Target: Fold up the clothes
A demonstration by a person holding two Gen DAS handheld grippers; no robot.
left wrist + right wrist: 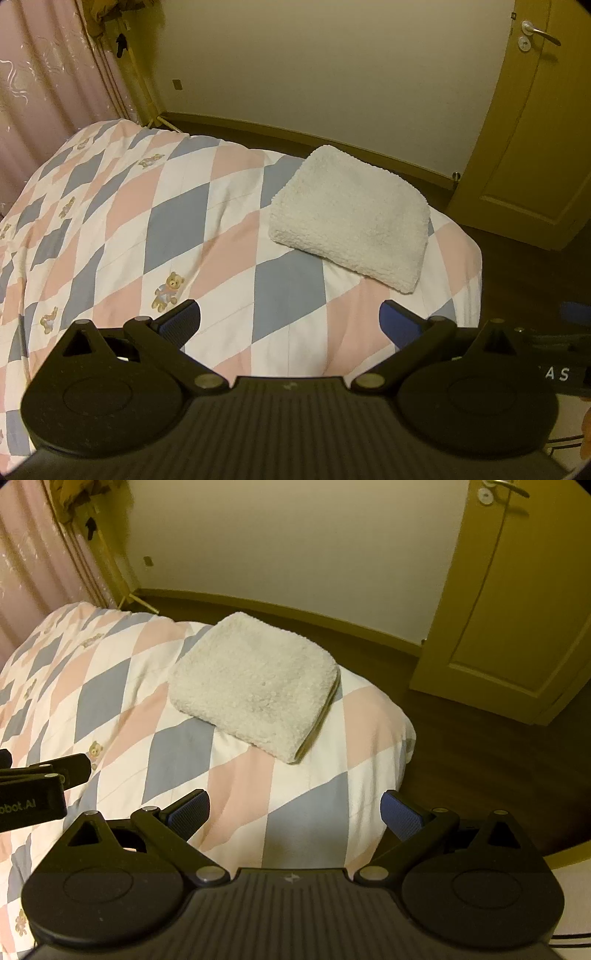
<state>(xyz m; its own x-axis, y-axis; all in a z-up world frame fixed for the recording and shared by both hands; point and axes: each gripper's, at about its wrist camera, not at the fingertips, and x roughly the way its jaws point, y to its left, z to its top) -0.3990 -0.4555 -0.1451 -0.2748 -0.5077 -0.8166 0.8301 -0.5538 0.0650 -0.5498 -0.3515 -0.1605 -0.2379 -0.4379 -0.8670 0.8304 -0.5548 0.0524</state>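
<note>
A folded white fleecy garment (351, 218) (255, 685) lies flat on the bed near its far right corner. My left gripper (290, 323) hovers open over the quilt, well short of the garment, with nothing between its blue pads (183, 323). My right gripper (295, 814) is likewise open and empty above the quilt, with the garment ahead and slightly left. In the right wrist view the left gripper's black body (33, 790) shows at the left edge.
The bed carries a quilt (177, 229) (122, 701) of pink, blue and white diamonds with teddy bears. Dark wooden floor (461, 757) runs past the bed's right edge. A door (535, 147) stands at the right, pink curtains (44, 81) at the left.
</note>
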